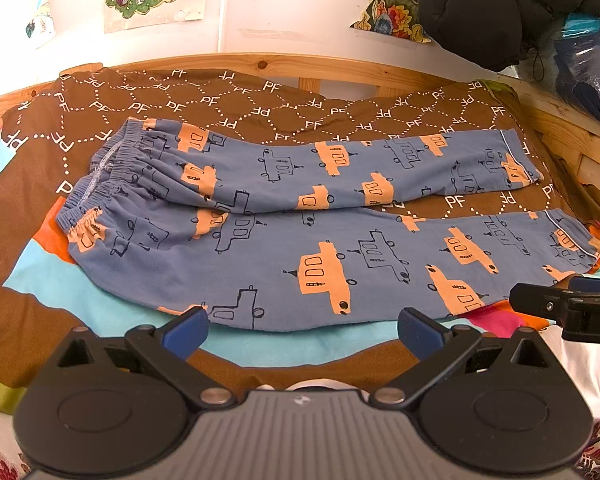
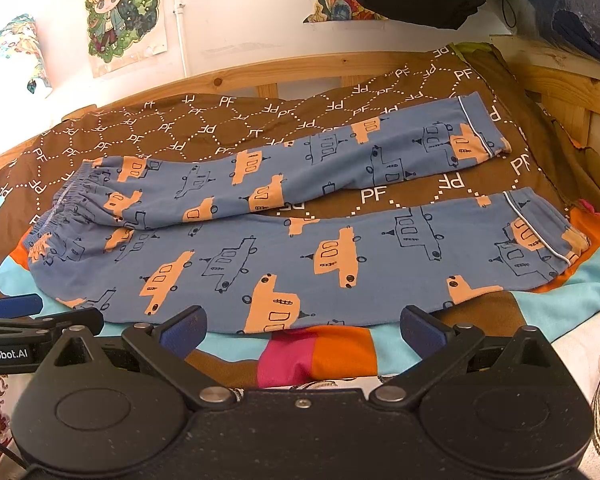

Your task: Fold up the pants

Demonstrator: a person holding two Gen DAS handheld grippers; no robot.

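Two open grippers, left [image 1: 302, 330] and right [image 2: 302, 328], hover at lower frame before soft, limp pants [image 1: 300, 248] spread mid-frame on the blanket [image 1: 180, 108], best pinched at waistband [image 1: 100, 184] and cuff [image 2: 540, 232].

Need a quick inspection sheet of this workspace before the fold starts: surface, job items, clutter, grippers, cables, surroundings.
Surface: brown patterned blanket with colour blocks, spread over a wooden bed frame.
Job's things: blue pants with orange car print, flat, unfolded, legs apart, waistband at the left, cuffs at the right.
Clutter: dark jacket and blue plastic bag at the far right corner, off the pants.
Grippers: left gripper open, empty, at the pants' near edge; right gripper open, empty, near the same edge.
Cables: a thin dark cord at the lower left of the right wrist view; its course cannot be told.
Surroundings: white wall with posters.
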